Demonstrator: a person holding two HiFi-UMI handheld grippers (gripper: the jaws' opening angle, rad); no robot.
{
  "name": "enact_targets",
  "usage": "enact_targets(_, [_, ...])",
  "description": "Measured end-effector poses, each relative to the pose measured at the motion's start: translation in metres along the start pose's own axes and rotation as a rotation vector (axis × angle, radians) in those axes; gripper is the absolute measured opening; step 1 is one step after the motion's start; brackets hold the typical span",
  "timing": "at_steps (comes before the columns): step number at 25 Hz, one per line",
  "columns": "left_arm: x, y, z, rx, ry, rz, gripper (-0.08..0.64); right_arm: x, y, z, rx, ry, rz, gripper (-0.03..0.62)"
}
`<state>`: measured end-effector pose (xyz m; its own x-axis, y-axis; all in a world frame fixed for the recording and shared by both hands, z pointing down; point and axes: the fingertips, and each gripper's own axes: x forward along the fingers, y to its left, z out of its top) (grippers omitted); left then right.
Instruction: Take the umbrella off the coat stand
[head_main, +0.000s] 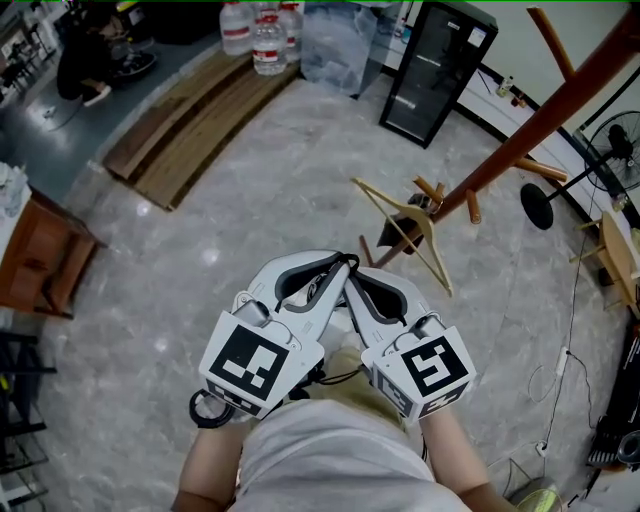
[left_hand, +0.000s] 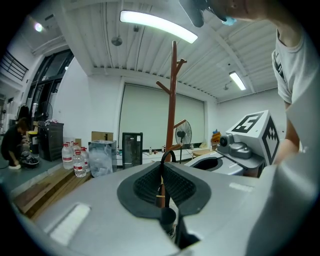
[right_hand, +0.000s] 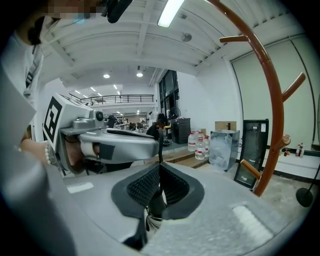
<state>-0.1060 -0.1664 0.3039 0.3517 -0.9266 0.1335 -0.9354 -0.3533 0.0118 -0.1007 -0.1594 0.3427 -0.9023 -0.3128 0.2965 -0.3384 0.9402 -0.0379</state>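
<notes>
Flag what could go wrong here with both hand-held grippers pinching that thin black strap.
The left hand-held gripper and right hand-held gripper grip only a thin black strap, which may slip free. The wooden hanger on the coat stand hangs just ahead; a swing could snag it.

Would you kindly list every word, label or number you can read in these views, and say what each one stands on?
No text here can be read.
Left gripper and right gripper: their cubes bear square black-and-white patterns, not words.
Water bottles: labels too small to read.
Shirt: print blurred and cut off.
Black cabinet: white sticker too small to read.
</notes>
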Motion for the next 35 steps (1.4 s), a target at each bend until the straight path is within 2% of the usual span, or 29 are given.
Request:
enact_targets(12, [-0.024,-0.007,0.000,0.009,-0.013,0.007,0.025,-0.007,0.024,-0.001,0.000,-0.008,0.001,0.003])
enact_targets(35, [-0.026,-0.023,0.001,0.020,-0.030,-0.093,0.025,-0.022,0.024,-0.003,0.022,-0.014,-0.107,0.003])
